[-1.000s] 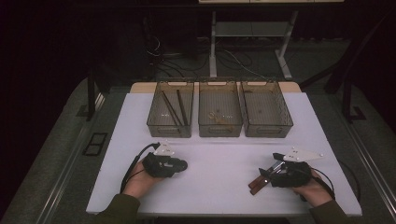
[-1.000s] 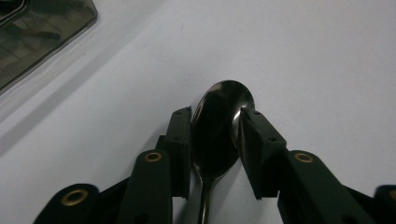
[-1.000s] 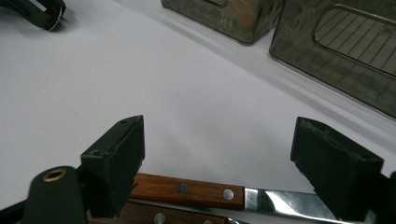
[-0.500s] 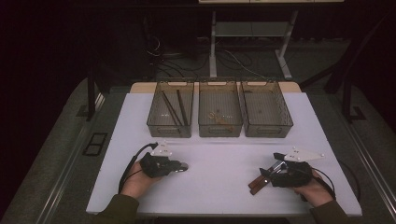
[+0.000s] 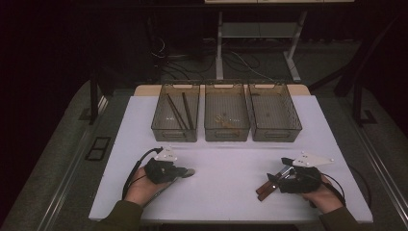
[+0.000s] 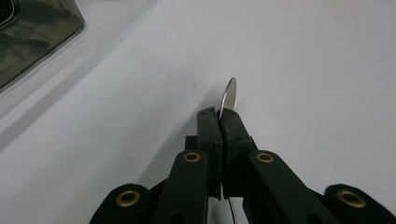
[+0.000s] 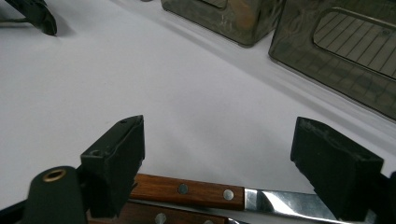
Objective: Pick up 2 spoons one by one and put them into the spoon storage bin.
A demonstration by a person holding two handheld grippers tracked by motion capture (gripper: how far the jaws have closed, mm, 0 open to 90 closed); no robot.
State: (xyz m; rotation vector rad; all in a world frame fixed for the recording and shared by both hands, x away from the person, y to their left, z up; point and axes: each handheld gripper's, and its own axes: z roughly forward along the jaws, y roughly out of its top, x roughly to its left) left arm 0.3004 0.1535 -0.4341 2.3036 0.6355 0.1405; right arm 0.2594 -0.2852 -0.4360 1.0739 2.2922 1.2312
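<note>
The left tool (image 6: 219, 116) has just been closing and now pinches a thin metal utensil (image 6: 229, 93), likely a knife or spoon, its tip pointing straight ahead along the jaws over the white bench (image 5: 226, 168); the right tool (image 7: 233, 163) stands spread over two wood-handled knives (image 7: 187, 189), whose long axis lies crosswise between the jaws; three trays (image 5: 226, 130) sit beyond both hands.

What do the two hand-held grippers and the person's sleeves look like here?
Both are black. The left hand-held gripper and right hand-held gripper each carry a pale grey three-cornered plate on top and trail a black cable. Up close, the flat black jaw arms pivot on brass-coloured rivets and end in blocky black pads. The sleeves are dark olive green.
</note>
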